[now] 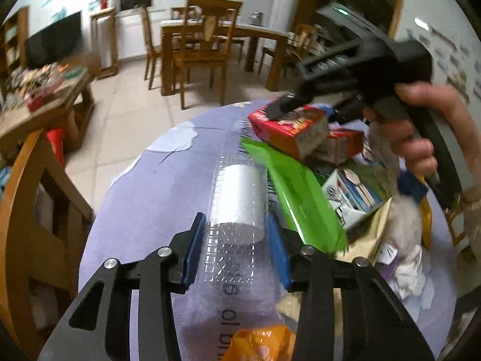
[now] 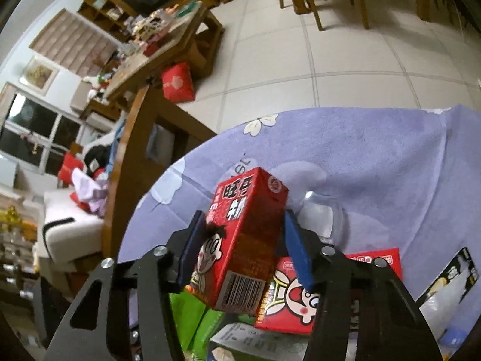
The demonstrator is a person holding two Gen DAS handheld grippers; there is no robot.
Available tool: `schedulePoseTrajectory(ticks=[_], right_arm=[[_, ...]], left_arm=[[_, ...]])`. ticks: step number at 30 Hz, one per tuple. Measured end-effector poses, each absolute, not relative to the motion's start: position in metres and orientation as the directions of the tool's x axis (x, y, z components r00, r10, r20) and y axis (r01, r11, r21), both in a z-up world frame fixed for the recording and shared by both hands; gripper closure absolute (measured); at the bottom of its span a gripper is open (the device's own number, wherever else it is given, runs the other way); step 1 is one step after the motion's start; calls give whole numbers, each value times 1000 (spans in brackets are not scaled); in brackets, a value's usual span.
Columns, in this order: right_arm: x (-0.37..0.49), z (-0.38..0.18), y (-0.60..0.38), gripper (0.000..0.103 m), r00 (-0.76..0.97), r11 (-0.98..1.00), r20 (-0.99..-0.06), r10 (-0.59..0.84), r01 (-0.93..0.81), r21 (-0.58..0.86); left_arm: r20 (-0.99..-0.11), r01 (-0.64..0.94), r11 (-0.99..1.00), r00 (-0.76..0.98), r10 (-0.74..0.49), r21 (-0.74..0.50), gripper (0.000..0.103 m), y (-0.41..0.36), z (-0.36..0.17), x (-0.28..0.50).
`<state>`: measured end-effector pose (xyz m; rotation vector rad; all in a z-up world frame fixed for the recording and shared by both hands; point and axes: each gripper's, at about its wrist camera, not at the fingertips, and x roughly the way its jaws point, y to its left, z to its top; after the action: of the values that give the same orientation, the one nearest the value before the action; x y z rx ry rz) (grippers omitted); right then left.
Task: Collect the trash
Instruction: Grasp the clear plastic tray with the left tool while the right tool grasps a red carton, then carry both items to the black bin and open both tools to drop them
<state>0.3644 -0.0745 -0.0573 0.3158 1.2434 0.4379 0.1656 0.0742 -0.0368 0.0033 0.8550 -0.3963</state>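
While the left wrist view is looking down over the desk [image 1: 144, 198] with its lilac cloth, the left tongs [image 1: 237, 249] at lower centre are straddling a clear plastic bottle [image 1: 237, 210], which is lying flat with its long axis running straight away from the tongs toward the upper middle of the frame. Both blue pads [image 1: 192, 249] are sitting against the bottle's flanks, so the tongs are judged clenched on it. To the right of the bottle a green wrapper [image 1: 300, 198] is lying touching a heap of cartons and paper. At upper right the right tongs [image 1: 282, 108], gripped by a hand [image 1: 421, 132], are reaching onto a red milk carton [image 1: 288, 126] on top of that heap.

In the right wrist view, the same red milk carton [image 2: 243, 240] is standing between the right tongs [image 2: 243, 249] at centre, tilted, its long axis running from the barcode end at the bottom up toward the frame's middle. The pads are pressing both long sides: grasping. A second red carton [image 2: 333, 291] is lying just beside it at lower right, partly under the right-hand pad. Each hand is therefore nearest its own item, and lifting clear appears to be the pending step.
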Motion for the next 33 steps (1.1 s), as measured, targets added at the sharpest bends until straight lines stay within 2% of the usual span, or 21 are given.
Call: schedulePoseTrajectory(ticks=[8, 16, 21, 27, 33], right_arm=[[341, -45, -90, 71, 311, 812, -751, 583, -181, 555], [296, -19, -107, 71, 397, 778, -672, 625, -250, 576], [248, 14, -139, 71, 503, 759, -580, 641, -299, 579], [165, 53, -216, 71, 712, 816, -451, 538, -308, 489], [90, 40, -316, 71, 844, 892, -399, 359, -184, 413]], left_arm=[[-656, 310, 932, 666, -354, -189, 63, 80, -14, 139], [-595, 277, 939, 727, -344, -204, 63, 78, 9, 98], [-579, 279, 942, 743, -335, -187, 63, 65, 20, 76], [-552, 356, 918, 736, -392, -176, 63, 21, 38, 63], [-537, 483, 857, 682, -496, -179, 63, -60, 45, 64]])
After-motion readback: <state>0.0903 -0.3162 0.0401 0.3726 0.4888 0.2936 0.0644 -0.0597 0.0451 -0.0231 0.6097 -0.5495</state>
